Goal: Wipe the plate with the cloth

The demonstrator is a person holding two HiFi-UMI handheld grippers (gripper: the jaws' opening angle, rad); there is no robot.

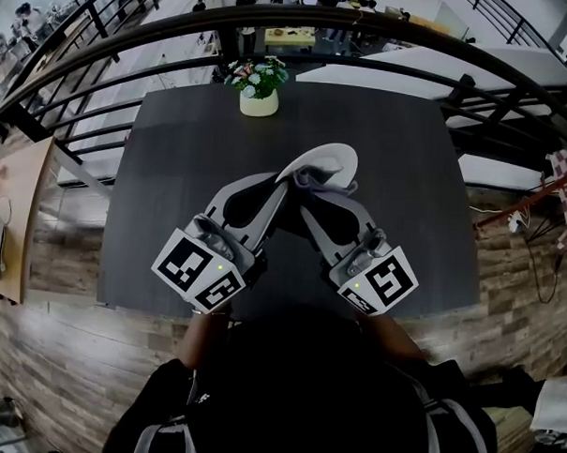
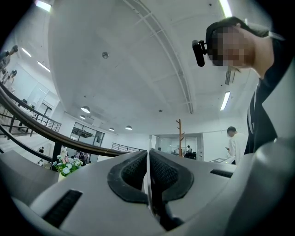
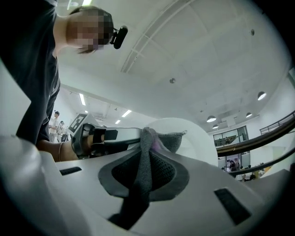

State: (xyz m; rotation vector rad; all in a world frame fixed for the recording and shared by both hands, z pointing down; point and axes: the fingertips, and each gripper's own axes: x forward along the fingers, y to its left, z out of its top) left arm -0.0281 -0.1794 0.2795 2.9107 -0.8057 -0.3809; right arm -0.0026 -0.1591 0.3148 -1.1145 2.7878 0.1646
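I hold a white plate [image 1: 324, 161] tilted up above the dark table [image 1: 173, 188]. My left gripper [image 1: 287, 181] is shut on its rim; in the left gripper view the plate [image 2: 147, 182] shows as a thin white edge pinched between the pads of that gripper [image 2: 148, 161]. My right gripper [image 1: 313, 190] is shut on a grey cloth [image 1: 313, 180] that lies against the plate's near face. In the right gripper view the cloth [image 3: 145, 159] runs up between the jaws of the right gripper [image 3: 147, 138], with the plate [image 3: 196, 138] just behind and the left gripper [image 3: 103, 138] at the left.
A cream pot of flowers [image 1: 258, 90] stands at the table's far edge, also seen as flowers [image 2: 65, 167] in the left gripper view. A curved black railing [image 1: 302, 25] rings the table. A person in white [image 2: 235, 144] stands far off.
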